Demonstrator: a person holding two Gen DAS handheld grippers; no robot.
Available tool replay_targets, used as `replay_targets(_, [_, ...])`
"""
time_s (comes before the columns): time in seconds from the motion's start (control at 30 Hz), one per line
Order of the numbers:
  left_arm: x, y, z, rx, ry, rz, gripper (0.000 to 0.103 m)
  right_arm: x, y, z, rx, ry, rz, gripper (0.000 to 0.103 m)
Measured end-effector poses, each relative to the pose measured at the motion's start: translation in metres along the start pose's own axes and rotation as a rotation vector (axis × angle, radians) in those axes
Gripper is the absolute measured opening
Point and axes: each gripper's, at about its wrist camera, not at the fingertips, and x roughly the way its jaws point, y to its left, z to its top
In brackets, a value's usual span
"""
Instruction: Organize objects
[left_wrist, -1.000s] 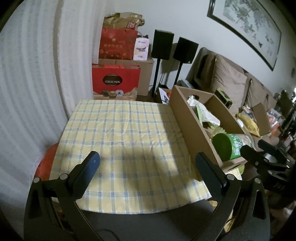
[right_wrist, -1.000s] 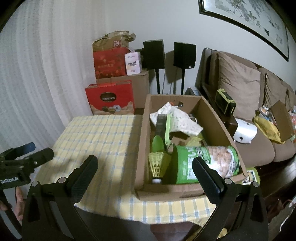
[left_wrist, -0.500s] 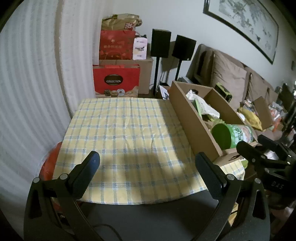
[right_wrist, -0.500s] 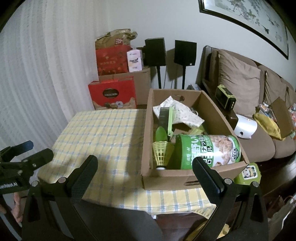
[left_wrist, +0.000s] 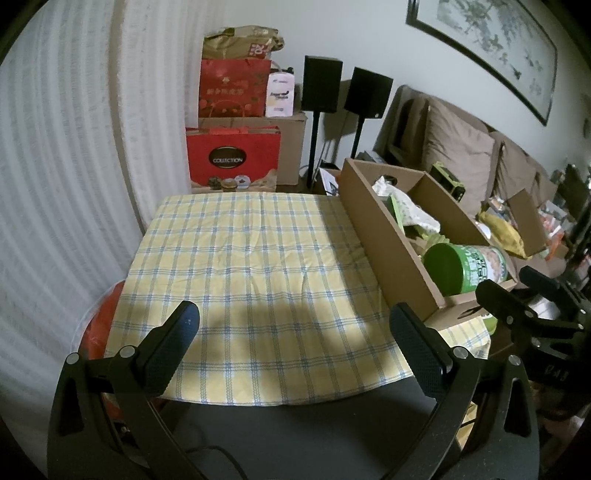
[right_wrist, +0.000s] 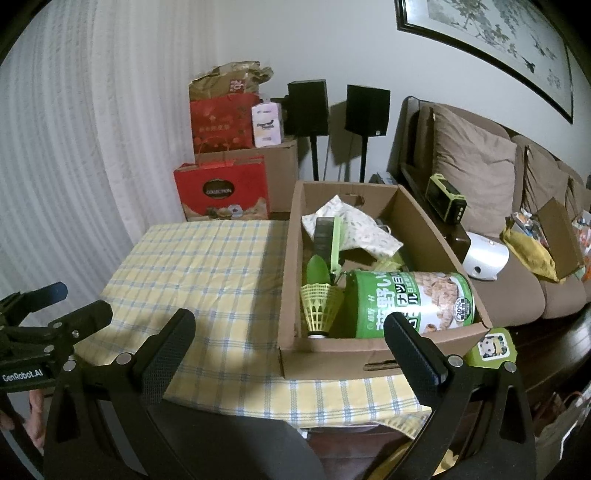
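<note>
living room table, box packed, nothing in hand yet

a living room: sofa (right_wrist: 476, 173) along the right wall, speakers and red gift bags (right_wrist: 223, 192) at the far end, a table under a yellow checked cloth (left_wrist: 258, 266) in the middle. the cloth ahead of the left tongs (left_wrist: 293, 325) is bare. a cardboard box (right_wrist: 291, 258) sits on the table's right part, directly ahead of the right tongs (right_wrist: 288, 332) and off to the right of the left pair.

tongs: both pairs stand wide apart, holding nothing, hanging short of the table's near edge.

task items: all in the box. a green tin (right_wrist: 410, 304) lies on its side at the near end, a yellow-green shuttlecock (right_wrist: 318, 306) touching it on the left, a green spoon (right_wrist: 318, 269) and a patterned cloth (right_wrist: 351, 229) further in.

risks, as judged:
- the tin is round and on its side; a pinch off centre may let it roll or slip.
- the shuttlecock is light and wedged against the tin; moving one may tip or crush the other.
- the box overhangs the near right table edge slightly; a push on its front wall could slide it off.
- dragging items may bunch the cloth.
</note>
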Motion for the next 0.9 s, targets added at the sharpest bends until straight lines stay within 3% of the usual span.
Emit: replay_targets(0.9, [-0.0009, 0.004, 0.0016, -0.005, -0.002, 0.008, 0.103, 0.0, 0.0002, -0.001, 0.003, -0.002, 0.001, 0.103])
